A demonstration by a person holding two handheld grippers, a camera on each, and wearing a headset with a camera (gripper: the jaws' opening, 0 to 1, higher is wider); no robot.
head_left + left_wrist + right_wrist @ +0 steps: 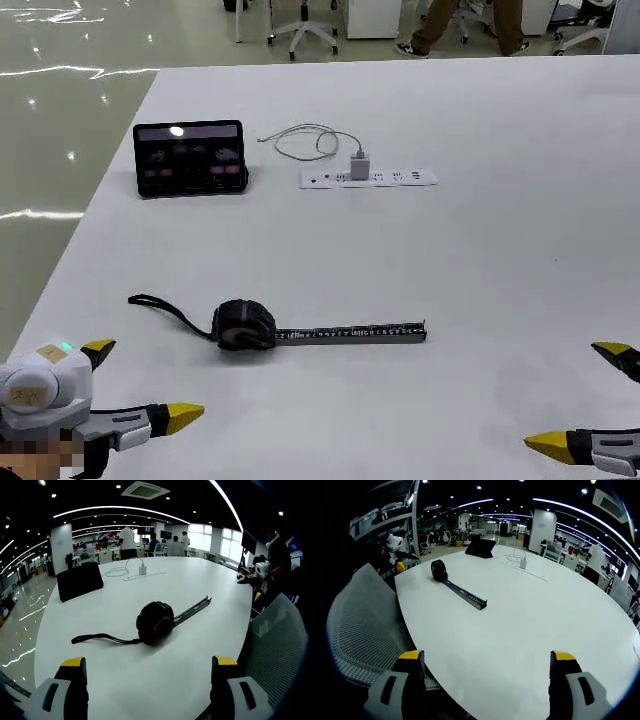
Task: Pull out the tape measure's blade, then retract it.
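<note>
Standing open and empty, the jaws of left gripper [145, 380] and right gripper [568, 395] face the tape measure [243, 325] ahead, its blade [350, 333] pulled out.

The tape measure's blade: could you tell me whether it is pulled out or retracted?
Pulled out: the blade lies extended from the case along the table.

No legible text or numbers.

- Tape measure's blade [350, 333]: fine graduation marks along its length, too small to read.
- Tape measure case [243, 325]: side face blurred, brand unreadable.
- Dark screen [190, 158] standing on the surface [480, 250]: dim reddish panels, lettering blurred.
- White power strip [368, 178]: small dark markings, unreadable.
</note>
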